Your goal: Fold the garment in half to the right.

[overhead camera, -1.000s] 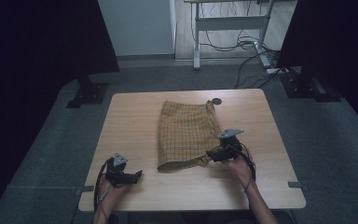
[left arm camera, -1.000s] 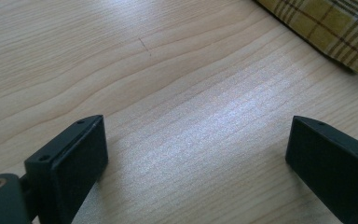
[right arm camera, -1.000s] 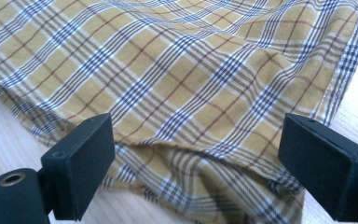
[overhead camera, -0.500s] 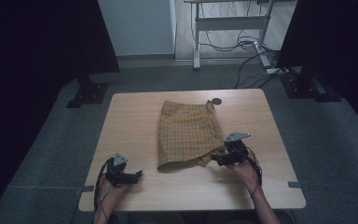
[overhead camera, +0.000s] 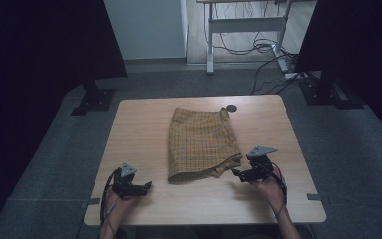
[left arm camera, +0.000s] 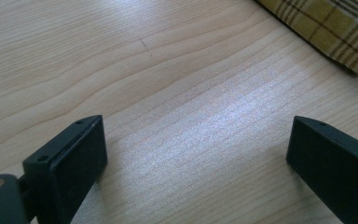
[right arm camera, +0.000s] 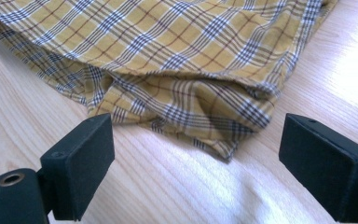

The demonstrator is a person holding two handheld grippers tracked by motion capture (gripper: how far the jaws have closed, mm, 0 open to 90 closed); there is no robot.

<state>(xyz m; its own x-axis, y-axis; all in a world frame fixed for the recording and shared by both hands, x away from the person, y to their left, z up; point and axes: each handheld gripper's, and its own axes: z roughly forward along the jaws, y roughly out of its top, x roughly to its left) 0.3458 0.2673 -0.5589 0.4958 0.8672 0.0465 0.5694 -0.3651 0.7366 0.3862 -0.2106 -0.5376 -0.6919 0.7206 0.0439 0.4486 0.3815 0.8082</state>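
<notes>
A yellow plaid cloth [overhead camera: 201, 144] lies folded in the middle of the wooden table [overhead camera: 139, 124]. My right gripper [overhead camera: 235, 174] stands open just off the cloth's near right corner, jaws pointing at it with nothing between them. In the right gripper view the rumpled plaid cloth [right arm camera: 177, 70] lies just beyond the open right gripper [right arm camera: 193, 154]. My left gripper [overhead camera: 149, 185] rests open near the table's front left, well apart from the cloth. In the left gripper view the open left gripper [left arm camera: 196, 154] frames bare wood, and a corner of the plaid cloth [left arm camera: 326, 28] shows at the top right.
A small dark round disc [overhead camera: 231, 107] lies on the table beside the cloth's far right corner. Dark stands [overhead camera: 92, 97] and a desk frame with cables [overhead camera: 248, 45] are on the floor beyond the table.
My right gripper has drawn back from the cloth's near right corner, moving right and toward the front edge. The left gripper has stayed put.
</notes>
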